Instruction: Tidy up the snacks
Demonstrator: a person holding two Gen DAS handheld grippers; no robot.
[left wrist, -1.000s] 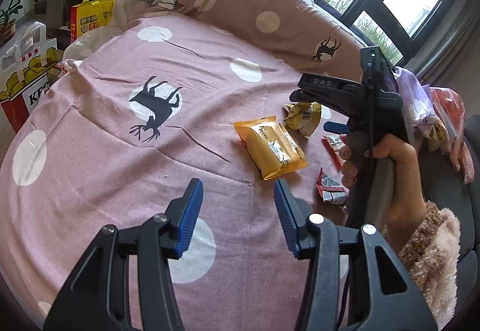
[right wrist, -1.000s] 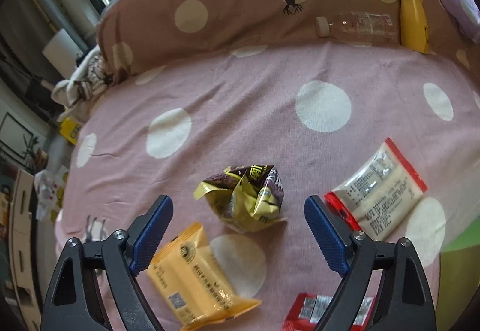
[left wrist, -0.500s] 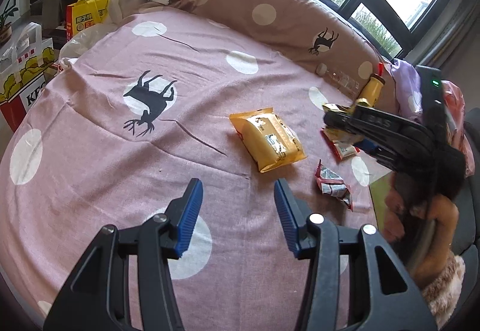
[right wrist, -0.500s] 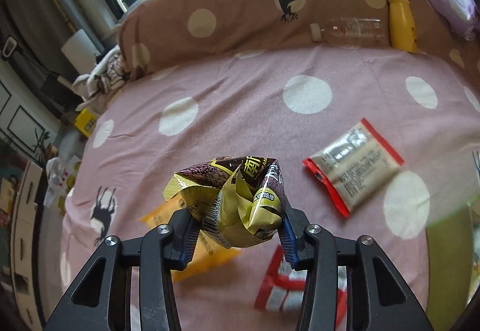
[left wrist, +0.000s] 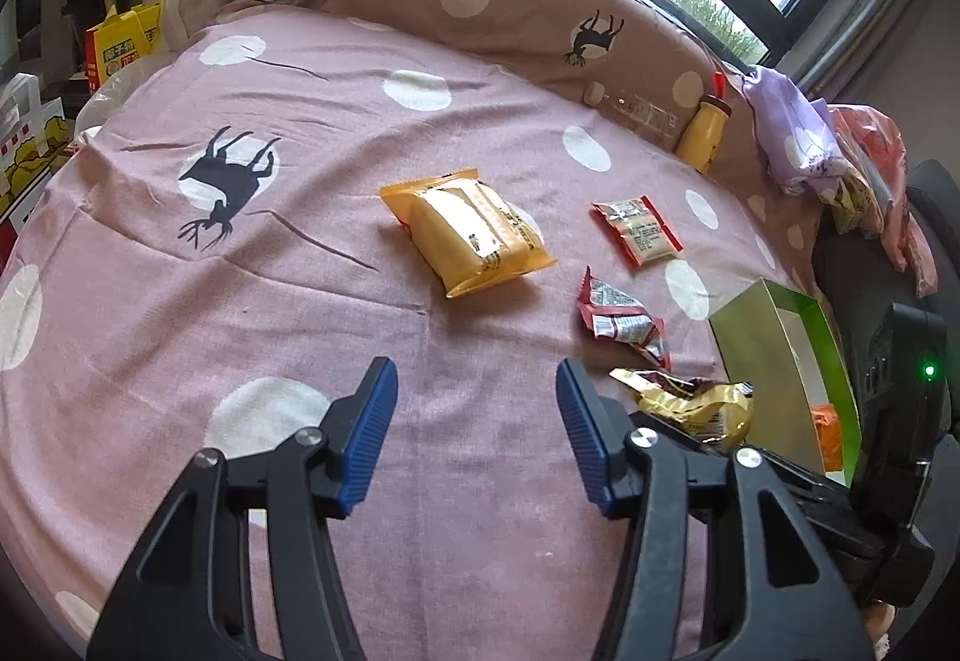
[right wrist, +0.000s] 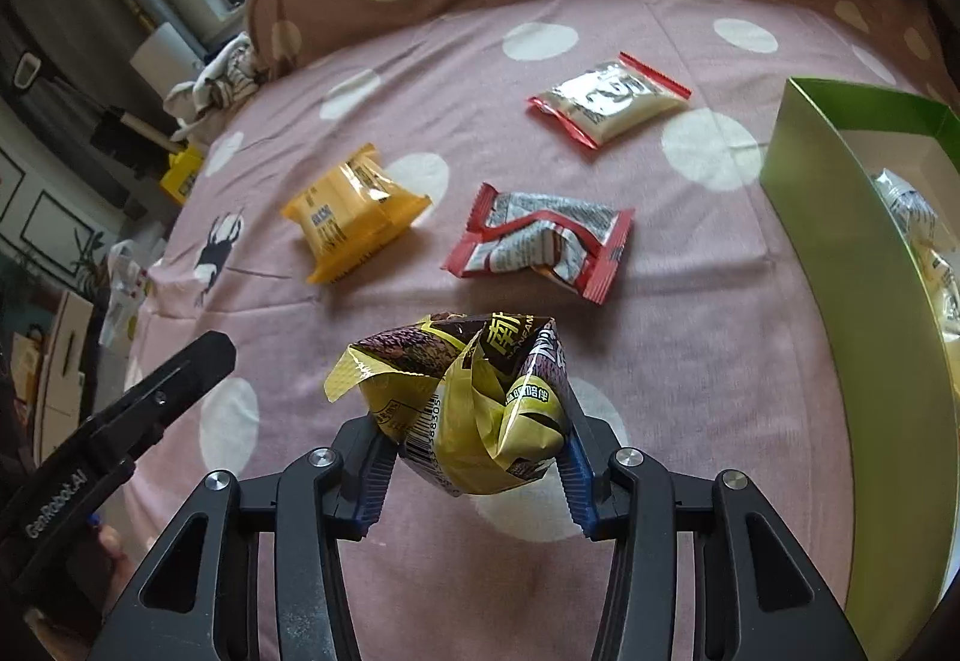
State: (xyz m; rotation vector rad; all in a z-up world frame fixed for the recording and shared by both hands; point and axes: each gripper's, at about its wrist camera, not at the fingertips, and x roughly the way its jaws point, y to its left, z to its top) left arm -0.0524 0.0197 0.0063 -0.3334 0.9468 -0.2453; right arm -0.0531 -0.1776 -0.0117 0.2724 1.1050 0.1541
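Note:
My right gripper point(right wrist: 474, 439) is shut on a crumpled yellow-and-brown snack packet point(right wrist: 468, 397), held above the pink bedspread just left of the green box point(right wrist: 840, 217). That packet point(left wrist: 690, 400) also shows in the left wrist view, beside the box wall point(left wrist: 780, 355). My left gripper point(left wrist: 475, 370) hovers over bare bedspread; its jaws are opening with nothing between them. On the bed lie an orange packet point(left wrist: 468, 235), a crumpled red packet point(left wrist: 621, 319) and a red-edged white packet point(left wrist: 639, 229).
The box holds some packets point(right wrist: 912, 217). A yellow bottle point(left wrist: 705, 130) and a clear bottle point(left wrist: 636, 109) lean on the long dotted pillow point(left wrist: 480, 1) at the back. Clothes point(left wrist: 798, 133) pile at the right; paper bags point(left wrist: 114, 46) stand past the bed's left edge.
The right gripper closed on the yellow-brown packet, lifted it off the bed and carried it right toward the green box. The left gripper's jaws have spread wider.

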